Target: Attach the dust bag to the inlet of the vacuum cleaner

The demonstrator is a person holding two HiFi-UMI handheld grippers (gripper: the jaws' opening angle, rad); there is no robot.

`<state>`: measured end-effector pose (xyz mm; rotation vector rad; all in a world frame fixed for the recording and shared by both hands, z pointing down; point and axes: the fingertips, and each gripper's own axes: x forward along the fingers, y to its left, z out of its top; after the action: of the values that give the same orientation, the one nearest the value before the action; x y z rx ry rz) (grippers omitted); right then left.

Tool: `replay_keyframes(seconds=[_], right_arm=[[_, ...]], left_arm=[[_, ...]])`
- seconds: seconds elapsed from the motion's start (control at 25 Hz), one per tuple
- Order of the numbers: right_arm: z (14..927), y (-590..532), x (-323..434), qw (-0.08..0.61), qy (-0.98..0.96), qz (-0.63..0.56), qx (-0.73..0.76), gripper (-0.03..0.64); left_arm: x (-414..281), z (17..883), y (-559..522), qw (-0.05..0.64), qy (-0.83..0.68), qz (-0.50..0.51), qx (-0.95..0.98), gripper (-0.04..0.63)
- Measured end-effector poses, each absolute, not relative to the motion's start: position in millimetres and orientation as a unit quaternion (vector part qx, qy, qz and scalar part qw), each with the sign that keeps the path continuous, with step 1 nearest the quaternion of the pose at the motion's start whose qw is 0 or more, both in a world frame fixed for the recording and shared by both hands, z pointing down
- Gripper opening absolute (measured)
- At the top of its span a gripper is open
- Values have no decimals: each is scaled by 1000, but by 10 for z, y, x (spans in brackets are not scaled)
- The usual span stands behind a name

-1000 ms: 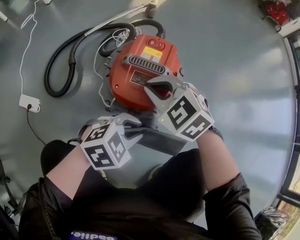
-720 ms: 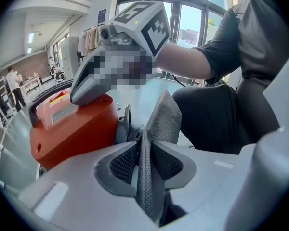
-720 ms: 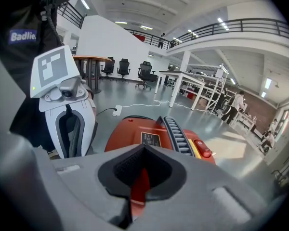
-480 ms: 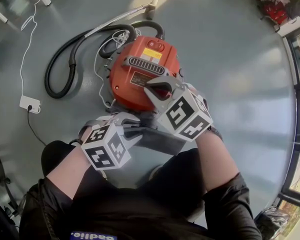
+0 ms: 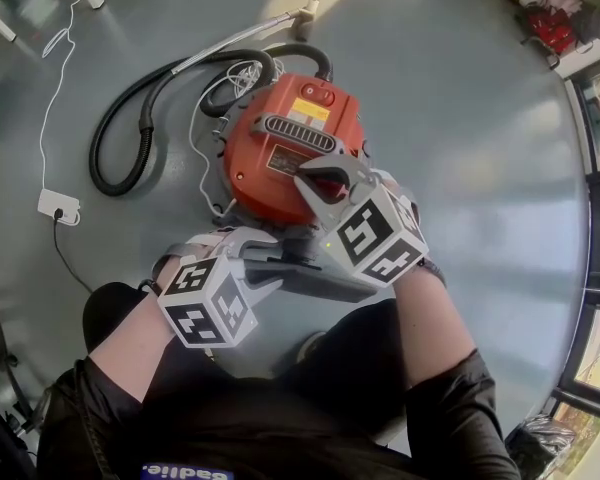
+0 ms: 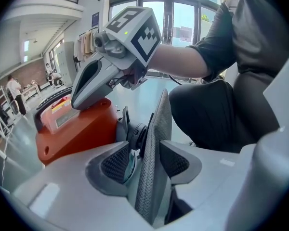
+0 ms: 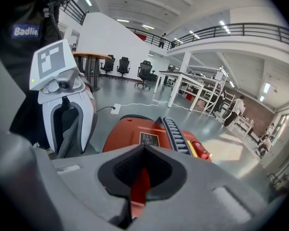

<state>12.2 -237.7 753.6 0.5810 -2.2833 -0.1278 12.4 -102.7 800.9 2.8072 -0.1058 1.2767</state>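
A red vacuum cleaner (image 5: 280,148) lies on the grey floor. My right gripper (image 5: 325,175) is shut on a thin red edge of its body (image 7: 140,186). The grey mesh dust bag (image 6: 151,177) stands on edge between the pads of my left gripper (image 6: 143,160). Its jaws have just been opening: the bag leans on the right pad (image 6: 176,159) and a gap shows at the left pad (image 6: 115,163). The bag's collar sits against the black round inlet (image 6: 134,131) on the vacuum's side. From above, the bag (image 5: 320,280) lies between the two grippers.
A black hose (image 5: 130,118) loops left of the vacuum, and its wand (image 5: 250,30) lies beyond. A white cable runs to a plug block (image 5: 58,206) on the floor. My dark-clothed knees are close behind the bag. Table legs stand at the far left.
The left gripper's marker cube has slipped slightly back toward me. The right gripper keeps its hold on the vacuum in the same place.
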Motion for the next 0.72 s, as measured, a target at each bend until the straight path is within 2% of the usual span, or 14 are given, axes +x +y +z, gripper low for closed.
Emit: replay_keyframes(seconds=[0.72], right_arm=[[7520, -2349, 135, 380, -892, -67, 234, -6]], left_arm=[[-7, 7618, -1005, 39, -36, 352, 935, 218]])
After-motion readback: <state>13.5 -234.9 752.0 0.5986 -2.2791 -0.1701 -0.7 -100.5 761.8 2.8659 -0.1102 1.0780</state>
